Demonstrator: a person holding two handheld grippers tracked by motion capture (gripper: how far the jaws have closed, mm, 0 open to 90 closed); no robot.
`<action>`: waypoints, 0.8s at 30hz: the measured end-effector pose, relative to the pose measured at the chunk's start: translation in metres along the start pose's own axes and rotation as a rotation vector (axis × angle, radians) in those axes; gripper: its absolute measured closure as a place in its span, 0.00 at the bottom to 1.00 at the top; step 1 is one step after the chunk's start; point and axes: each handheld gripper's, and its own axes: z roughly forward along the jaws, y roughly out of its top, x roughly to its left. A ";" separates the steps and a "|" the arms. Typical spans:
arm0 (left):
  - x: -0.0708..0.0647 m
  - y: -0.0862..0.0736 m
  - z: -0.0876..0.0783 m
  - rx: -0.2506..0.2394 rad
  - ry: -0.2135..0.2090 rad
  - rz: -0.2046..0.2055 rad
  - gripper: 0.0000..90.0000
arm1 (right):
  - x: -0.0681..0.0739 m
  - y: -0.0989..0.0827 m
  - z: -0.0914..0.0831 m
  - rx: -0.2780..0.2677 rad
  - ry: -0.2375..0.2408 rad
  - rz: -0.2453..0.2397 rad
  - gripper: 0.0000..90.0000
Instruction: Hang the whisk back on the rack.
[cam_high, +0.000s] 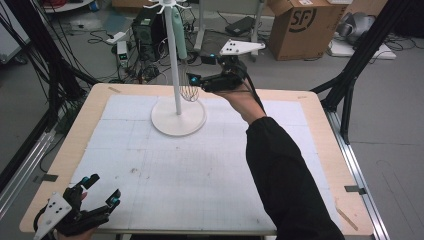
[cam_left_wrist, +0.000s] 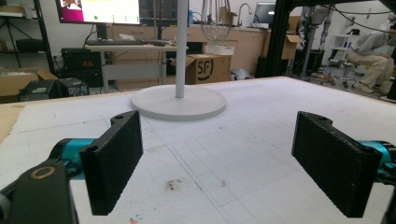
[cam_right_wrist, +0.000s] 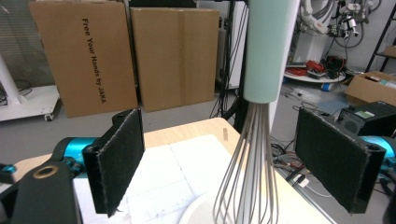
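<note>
A wire whisk (cam_high: 188, 86) with a pale green handle hangs from the top of a white stand (cam_high: 175, 70), whose round base (cam_high: 178, 119) sits at the back of the table. My right gripper (cam_high: 200, 70) is held up beside the whisk, pointing left at it. In the right gripper view the whisk (cam_right_wrist: 252, 140) hangs between the open jaws (cam_right_wrist: 229, 158), and neither pad touches it. My left gripper (cam_high: 102, 189) rests open at the table's front left corner. Its jaws (cam_left_wrist: 219, 163) face the stand's base (cam_left_wrist: 179, 102) across the mat with nothing between them.
A white gridded mat (cam_high: 200, 165) covers the wooden table (cam_high: 320, 130). Behind the table the floor holds a cardboard box (cam_high: 305, 25), cables and electronics. Black frame posts (cam_high: 360, 55) stand at both back corners. A person's dark sleeve (cam_high: 285, 180) crosses the right side.
</note>
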 end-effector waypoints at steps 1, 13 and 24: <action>-0.001 0.000 0.000 0.002 0.002 0.002 0.19 | 0.002 -0.001 -0.004 -0.010 -0.001 -0.001 0.17; -0.004 0.000 0.005 0.008 -0.009 0.013 0.19 | 0.014 -0.018 -0.048 -0.046 -0.053 0.007 0.17; -0.006 0.000 0.011 0.013 -0.023 0.017 0.19 | 0.023 -0.044 -0.068 -0.063 -0.066 0.033 0.17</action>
